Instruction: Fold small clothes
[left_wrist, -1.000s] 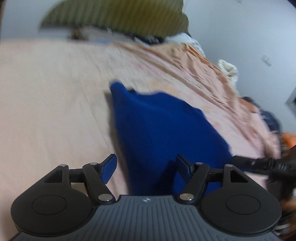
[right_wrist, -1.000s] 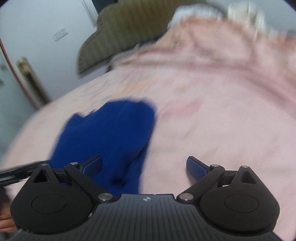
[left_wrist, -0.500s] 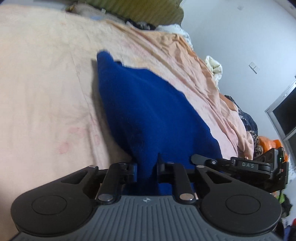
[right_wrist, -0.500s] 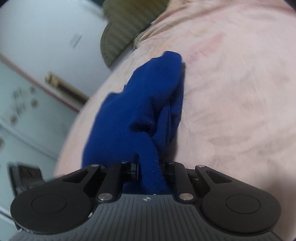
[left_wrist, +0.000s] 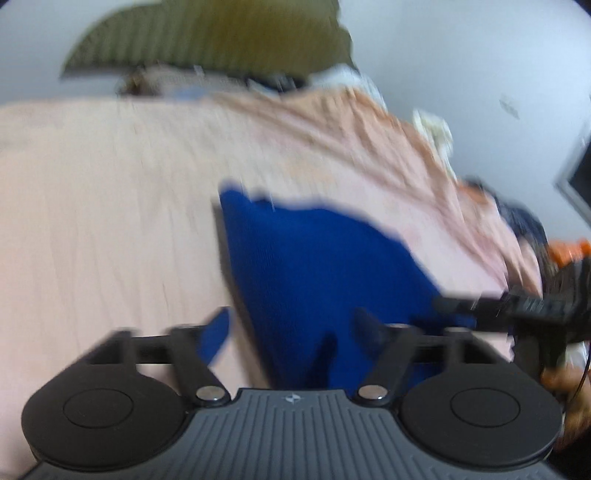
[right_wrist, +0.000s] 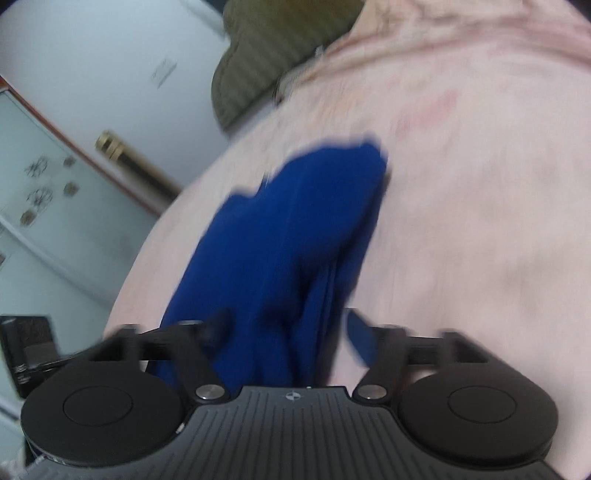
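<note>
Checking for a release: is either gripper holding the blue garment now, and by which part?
Neither. Both the left gripper and right gripper have jaws opening, pads off the blue garment, whose near edge lies loose between them on the pink bedsheet.

Blue garment (left_wrist: 317, 266) matt knit; pink bedsheet (left_wrist: 110, 206) soft cloth.

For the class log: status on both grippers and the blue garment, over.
Left gripper and right gripper: fingers opening, nothing pinched. Blue garment lying on the pink sheet. Nothing in the way.
</note>
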